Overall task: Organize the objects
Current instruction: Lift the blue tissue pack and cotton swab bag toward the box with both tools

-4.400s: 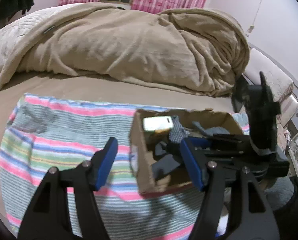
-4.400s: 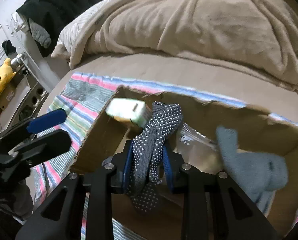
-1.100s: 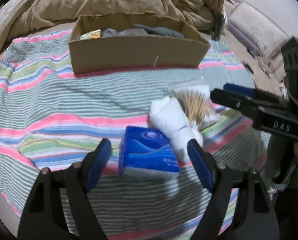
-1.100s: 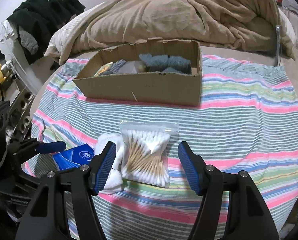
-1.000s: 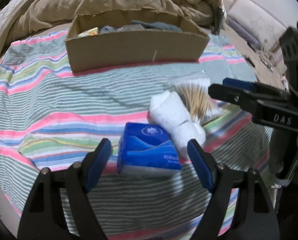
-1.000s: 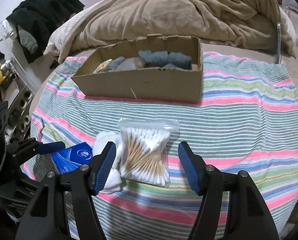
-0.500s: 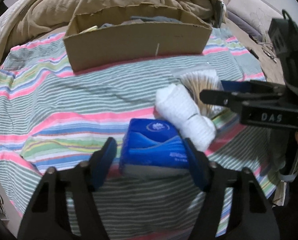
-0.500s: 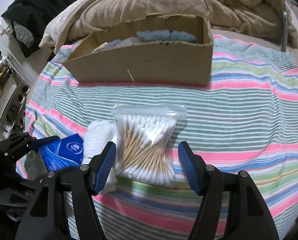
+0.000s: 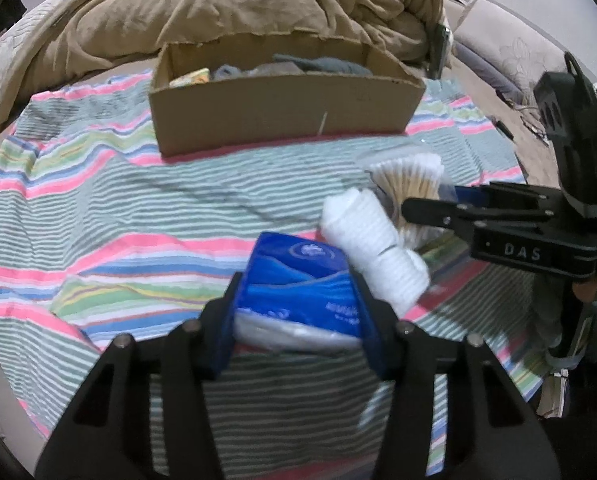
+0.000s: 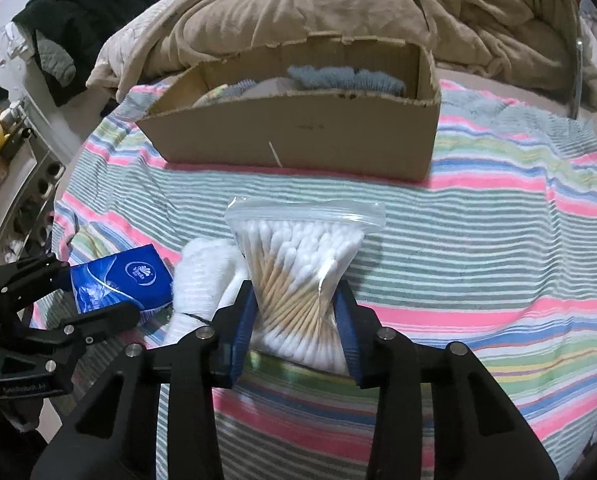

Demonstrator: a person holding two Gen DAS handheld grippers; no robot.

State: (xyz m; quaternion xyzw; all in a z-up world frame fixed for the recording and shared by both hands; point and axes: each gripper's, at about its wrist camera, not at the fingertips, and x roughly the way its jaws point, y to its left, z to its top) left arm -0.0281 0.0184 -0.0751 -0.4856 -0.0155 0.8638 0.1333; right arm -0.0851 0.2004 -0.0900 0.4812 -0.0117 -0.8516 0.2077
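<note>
Grippers just closed: left gripper [image 9: 302,304] clamps the blue tissue pack [image 9: 302,284], lower centre; right gripper [image 10: 298,320] pinches the cotton-swab bag [image 10: 302,276], centre.

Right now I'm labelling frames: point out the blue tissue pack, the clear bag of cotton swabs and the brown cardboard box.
Blue tissue pack [image 9: 298,284], left wrist view, top face.
Clear bag of cotton swabs [image 10: 298,264], right wrist view, middle.
Brown cardboard box [image 10: 298,136], right wrist view, front wall.

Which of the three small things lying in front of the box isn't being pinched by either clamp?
The white rolled socks, lying free between the blue tissue pack and the cotton swab bag.
</note>
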